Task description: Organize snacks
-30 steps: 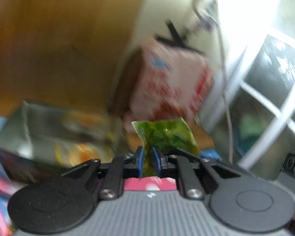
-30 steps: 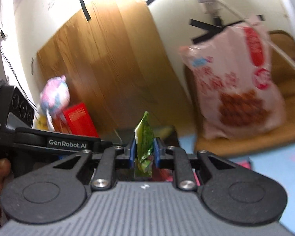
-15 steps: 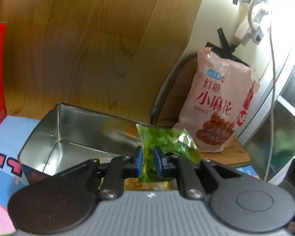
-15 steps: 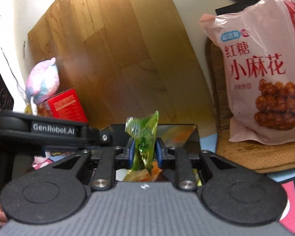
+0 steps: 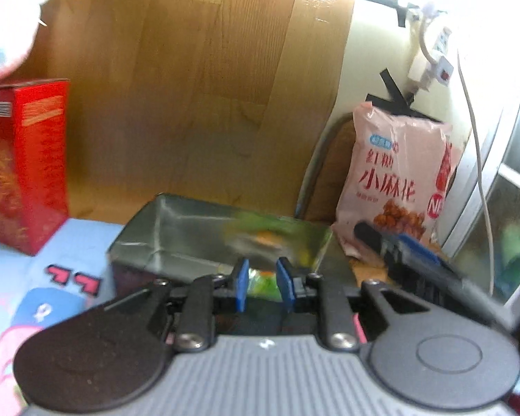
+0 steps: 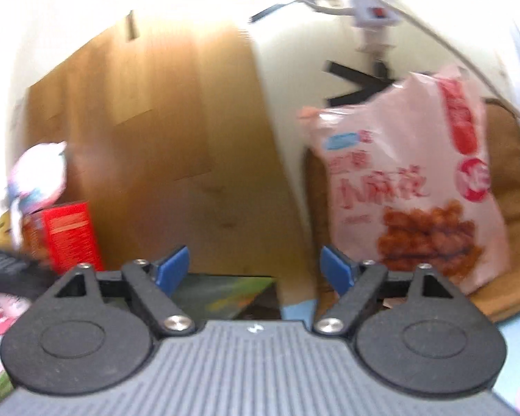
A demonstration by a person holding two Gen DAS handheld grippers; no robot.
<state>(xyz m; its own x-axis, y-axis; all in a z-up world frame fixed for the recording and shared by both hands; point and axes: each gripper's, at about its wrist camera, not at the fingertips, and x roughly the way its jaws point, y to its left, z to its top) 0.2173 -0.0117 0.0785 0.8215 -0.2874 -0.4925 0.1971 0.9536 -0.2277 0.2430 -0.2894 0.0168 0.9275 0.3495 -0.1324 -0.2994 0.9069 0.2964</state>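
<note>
A: A wood-grain panel [image 5: 176, 79] is seen behind a worktop [image 5: 72, 239] covered by a pale blue cartoon-printed mat. What is carried on it?

B: A metal tin [image 5: 197, 239] is set near the middle of the worktop. A red box [image 5: 24, 163] is stood toward the left edge, and a pink snack bag [image 5: 395, 176] is propped upright at the back right, beside a window [image 5: 502, 187] from which strong glare is thrown. Cables and black tape are noted on the cream wall above.

A: What has changed in the last half second?

B: Both green packets have been let go. The right gripper [image 6: 254, 270] is now spread wide with nothing between its fingers, and the tin [image 6: 225, 294] is seen just beneath it. The left gripper [image 5: 261, 284] has been parted slightly; a green packet [image 5: 263, 282] is glimpsed through the gap, lying lower, apparently in the tin, though blur prevents certainty.

A: And for the task?

B: It is judged that two packets have been delivered to the tin, so this step is counted as done. Further loose snacks would presumably be sought next.
</note>
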